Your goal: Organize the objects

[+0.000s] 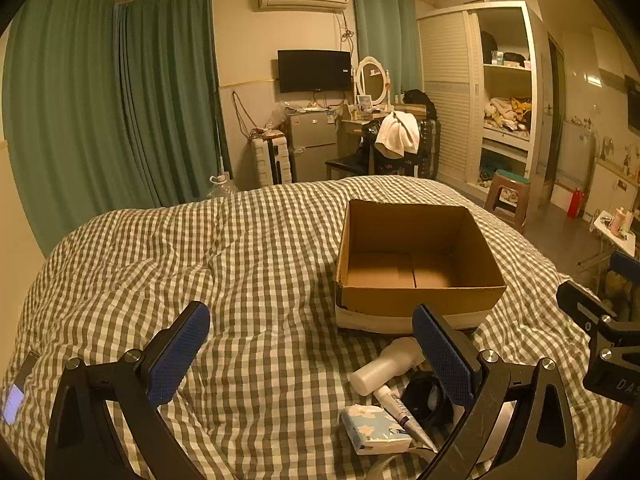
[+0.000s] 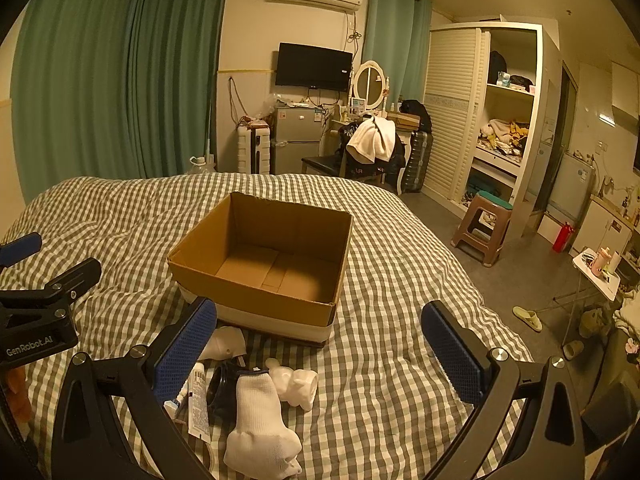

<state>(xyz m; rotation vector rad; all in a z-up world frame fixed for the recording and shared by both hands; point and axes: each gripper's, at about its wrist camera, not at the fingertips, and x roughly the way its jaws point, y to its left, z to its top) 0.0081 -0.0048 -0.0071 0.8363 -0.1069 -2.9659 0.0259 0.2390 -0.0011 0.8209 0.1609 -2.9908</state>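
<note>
A: Big pic first, what've you got?

B: You're over the bed (image 1: pixel 168 264), checked quilt, both tongs tilted down at it. Cardboard box (image 2: pixel 256 292) sits mid-bed, open top, nothing inside. Prob the bin you're meant to fill, since it's parked just beyond the clutter.

A: And the stuff to sort?

B: Small pile on the near side of the box, btwn your two hands. Largest to smallest approx: white sock (image 2: pixel 260 428) nearest you, white bottle (image 1: pixel 386 368) lying on its side by the box's near wall, tissue pack (image 1: pixel 374 428), black round thing (image 1: pixel 424 398) (can't tell what it is), white figurine (image 2: pixel 294 386), thin tube (image 1: pixel 394 402). All loose on the quilt, none in the box yet.

A: Tongs?

B: Left gripper (image 1: pixel 316 360) spread as wide as it goes, holding nothing; its right pad hangs over the pile, contact unclear. Right gripper (image 2: pixel 320 352) same, jaws fully apart, nothing held; its left pad sits above the tube, sock lies btwn the jaws but ungripped.

A: So?

B: Looks like the start, nothing grabbed.
</note>
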